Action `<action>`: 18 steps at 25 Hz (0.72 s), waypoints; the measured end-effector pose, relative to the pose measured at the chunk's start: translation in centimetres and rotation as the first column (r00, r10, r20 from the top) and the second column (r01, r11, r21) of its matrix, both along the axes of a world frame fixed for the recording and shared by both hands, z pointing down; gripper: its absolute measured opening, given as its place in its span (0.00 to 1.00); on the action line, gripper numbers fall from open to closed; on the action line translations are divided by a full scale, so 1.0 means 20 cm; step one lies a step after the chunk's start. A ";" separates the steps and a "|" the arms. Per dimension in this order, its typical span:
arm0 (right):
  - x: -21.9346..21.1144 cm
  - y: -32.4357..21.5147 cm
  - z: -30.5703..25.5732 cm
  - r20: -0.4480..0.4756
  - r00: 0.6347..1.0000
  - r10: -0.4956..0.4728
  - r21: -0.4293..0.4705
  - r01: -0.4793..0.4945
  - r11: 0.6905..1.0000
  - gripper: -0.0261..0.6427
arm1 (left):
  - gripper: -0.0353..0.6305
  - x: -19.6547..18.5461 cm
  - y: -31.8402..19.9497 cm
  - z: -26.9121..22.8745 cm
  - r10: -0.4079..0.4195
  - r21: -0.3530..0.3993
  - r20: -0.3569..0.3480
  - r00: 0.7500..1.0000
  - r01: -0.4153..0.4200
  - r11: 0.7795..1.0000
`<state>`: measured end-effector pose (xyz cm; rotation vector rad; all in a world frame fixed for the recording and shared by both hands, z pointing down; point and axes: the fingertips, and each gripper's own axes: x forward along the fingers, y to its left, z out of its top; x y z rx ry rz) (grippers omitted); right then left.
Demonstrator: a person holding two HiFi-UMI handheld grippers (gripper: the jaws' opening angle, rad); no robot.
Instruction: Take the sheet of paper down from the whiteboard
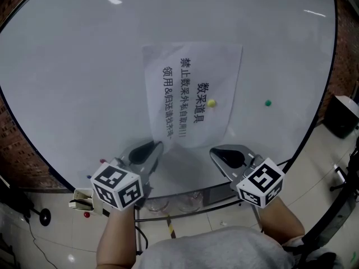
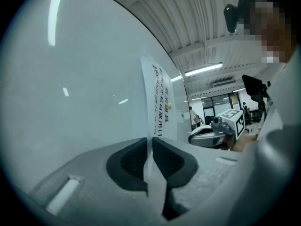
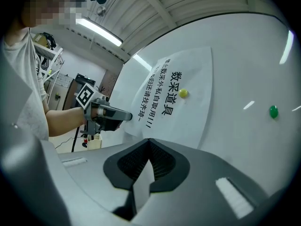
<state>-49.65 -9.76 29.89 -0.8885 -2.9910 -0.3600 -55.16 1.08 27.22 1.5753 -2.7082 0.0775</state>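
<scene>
Upright whiteboard [image 1: 67, 66], white and almost bare. About midway between its left and right edges, with the bottom not far above its lower edge: sheet of paper [image 1: 168, 66]. Seemingly longer up and down the board than across, with the black printed lines running the same way. White, thin, the lower part lifting a little off the board.

Clamped on the sheet's lower left corner: left gripper [image 1: 160, 146], with paper clearly pinched between the pads. At the lower edge nearer the right corner: right gripper [image 1: 214, 150], jaws together, with a pale strip between the pads, most likely the same sheet. Both hands therefore equally near, both below the sheet, the rest of the paper lying straight above them.

Holding the sheet to the board near its middle: one yellow magnet [image 1: 211, 102], more above the right gripper than the left. Probably next a pull down and away from the board, sliding the paper from under this magnet; some risk of tearing if too sudden. Further towards the board's right edge, a green magnet [image 1: 268, 102], well apart from the sheet.
</scene>
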 end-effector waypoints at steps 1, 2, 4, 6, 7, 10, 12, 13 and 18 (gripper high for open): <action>-0.01 0.00 -0.01 0.005 1.000 0.004 0.003 -0.004 1.000 0.04 | 0.08 0.00 0.00 0.00 -0.003 0.001 0.002 1.000 0.003 1.000; -0.02 -0.01 -0.02 0.012 1.000 0.009 0.008 -0.009 1.000 0.04 | 0.06 0.00 0.00 0.00 -0.002 0.000 0.004 1.000 0.002 1.000; -0.04 -0.02 -0.06 0.037 0.999 0.023 0.026 -0.024 0.999 0.04 | 0.06 0.01 0.00 0.00 0.003 -0.006 0.006 1.000 -0.003 1.000; -0.06 -0.03 -0.13 0.081 0.996 0.044 0.048 -0.047 0.998 0.04 | 0.06 0.01 0.00 0.00 0.007 -0.007 0.006 1.000 -0.007 1.000; -0.07 -0.03 -0.17 0.109 0.992 0.059 0.059 -0.065 0.996 0.04 | 0.06 0.02 0.00 0.00 0.008 -0.006 0.005 1.000 -0.008 1.000; -0.10 -0.06 -0.32 0.218 0.968 0.123 0.092 -0.146 0.985 0.04 | 0.06 0.03 0.00 0.00 0.012 -0.001 0.004 1.000 -0.012 1.000; -0.11 -0.06 -0.41 0.288 0.944 0.158 0.109 -0.197 0.974 0.12 | 0.06 0.03 0.00 0.00 0.015 0.002 0.004 1.000 -0.015 1.000; -0.12 -0.06 -0.44 0.314 0.934 0.173 0.117 -0.219 0.969 0.14 | 0.06 0.03 0.00 0.00 0.017 0.004 0.003 1.000 -0.017 1.000; -0.18 -0.09 -0.52 0.375 0.894 0.244 0.138 -0.314 0.939 0.16 | 0.06 0.03 0.00 0.00 0.028 0.017 -0.009 1.000 -0.028 0.999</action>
